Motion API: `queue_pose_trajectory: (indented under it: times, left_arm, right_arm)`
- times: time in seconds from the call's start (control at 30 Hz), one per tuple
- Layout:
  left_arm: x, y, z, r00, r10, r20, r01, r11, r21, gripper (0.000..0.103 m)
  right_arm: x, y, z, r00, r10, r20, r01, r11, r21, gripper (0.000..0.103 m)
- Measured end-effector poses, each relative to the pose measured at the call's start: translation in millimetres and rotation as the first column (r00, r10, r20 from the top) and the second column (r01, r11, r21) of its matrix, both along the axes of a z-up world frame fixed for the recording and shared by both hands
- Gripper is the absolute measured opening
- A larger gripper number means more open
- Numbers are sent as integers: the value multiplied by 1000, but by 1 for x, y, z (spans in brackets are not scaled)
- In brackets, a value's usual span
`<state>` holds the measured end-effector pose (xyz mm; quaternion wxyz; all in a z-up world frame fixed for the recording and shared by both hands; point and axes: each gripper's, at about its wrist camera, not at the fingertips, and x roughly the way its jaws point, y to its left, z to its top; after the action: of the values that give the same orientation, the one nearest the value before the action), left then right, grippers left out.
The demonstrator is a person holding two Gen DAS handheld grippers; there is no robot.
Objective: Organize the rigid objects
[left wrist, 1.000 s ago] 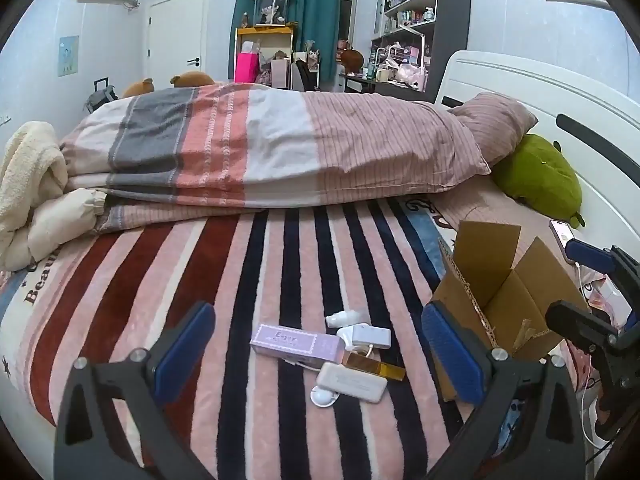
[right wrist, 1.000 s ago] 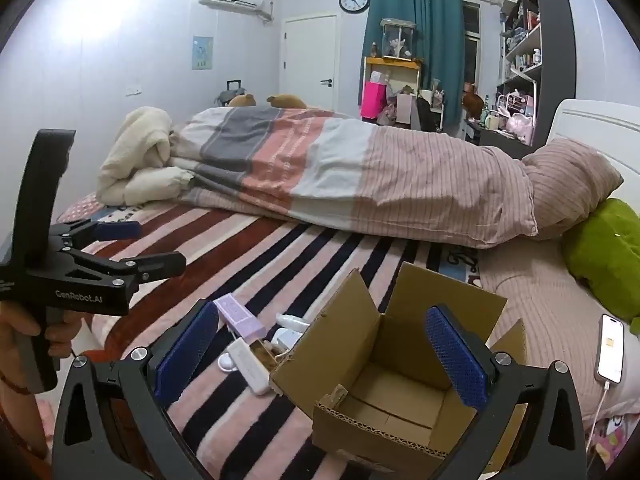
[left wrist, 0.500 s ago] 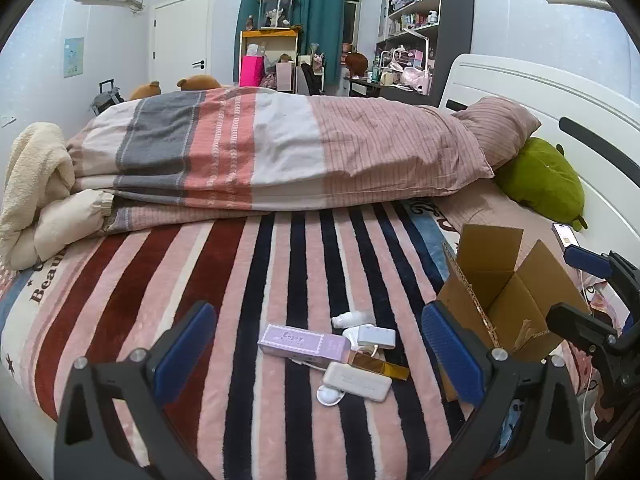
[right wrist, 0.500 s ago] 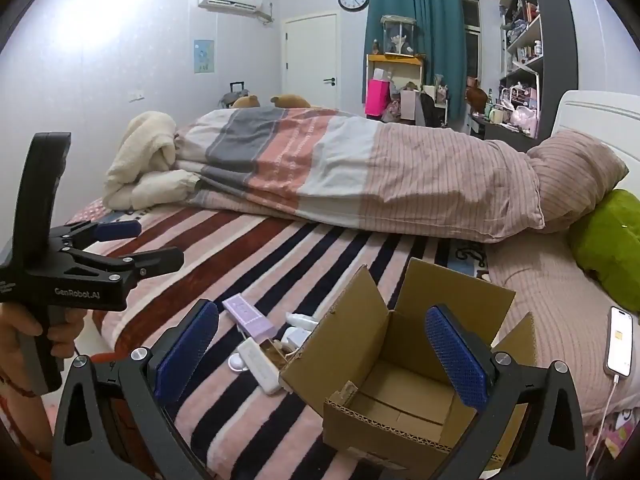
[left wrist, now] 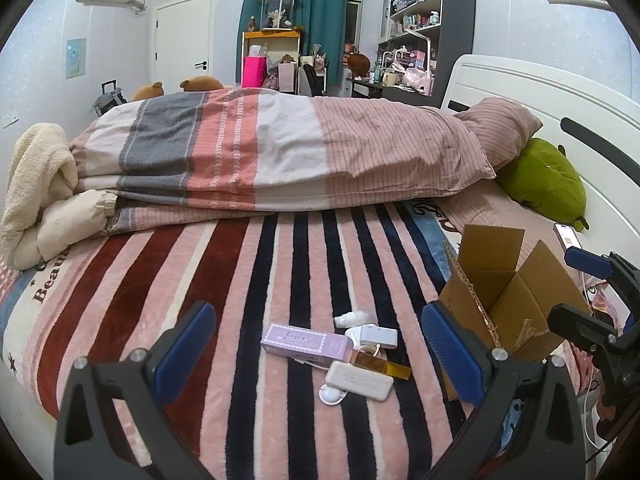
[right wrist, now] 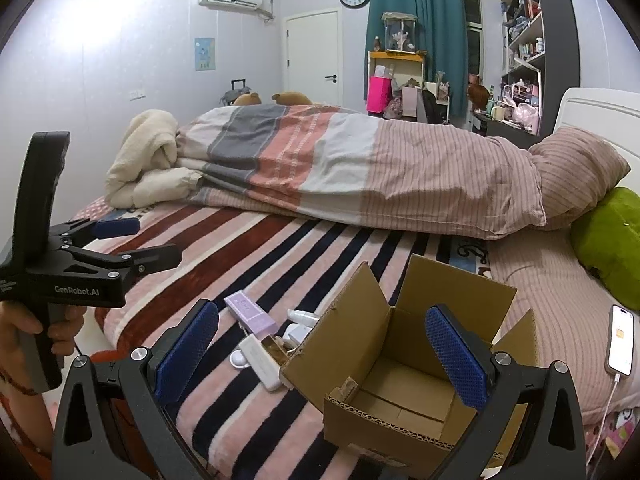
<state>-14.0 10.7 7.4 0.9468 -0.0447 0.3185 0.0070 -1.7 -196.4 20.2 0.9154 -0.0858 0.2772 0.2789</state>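
Note:
A small pile lies on the striped blanket: a purple box (left wrist: 306, 342), a white power bank (left wrist: 359, 380), a white charger (left wrist: 376, 336), a small white bottle (left wrist: 354, 317) and a gold-brown item (left wrist: 382, 364). An open empty cardboard box (right wrist: 404, 364) stands right of the pile; it also shows in the left wrist view (left wrist: 500, 296). My left gripper (left wrist: 320, 356) is open, above the near edge of the bed, short of the pile. My right gripper (right wrist: 322, 354) is open and empty, in front of the cardboard box. The purple box (right wrist: 250, 314) and power bank (right wrist: 260, 362) show there too.
A folded striped duvet (left wrist: 280, 152) and pillow (left wrist: 500, 128) lie across the far bed. A green plush (left wrist: 544, 180) sits by the headboard. A phone (right wrist: 620, 340) on a cable lies right of the box. A cream blanket (left wrist: 36, 184) is heaped at far left.
Both grippers have drawn back and risen slightly, so the pile and the box sit a little farther off. Nothing on the bed has moved.

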Motion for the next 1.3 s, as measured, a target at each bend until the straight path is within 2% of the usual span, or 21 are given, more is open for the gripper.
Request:
queue_pose_trajectory:
  times: [1.3]
  left_arm:
    - [-3,-1,4,1000,19,5,-19,999,28,103]
  right_arm:
    - [-4,0,-5,1000,-1,-2,1,1000,-3,103]
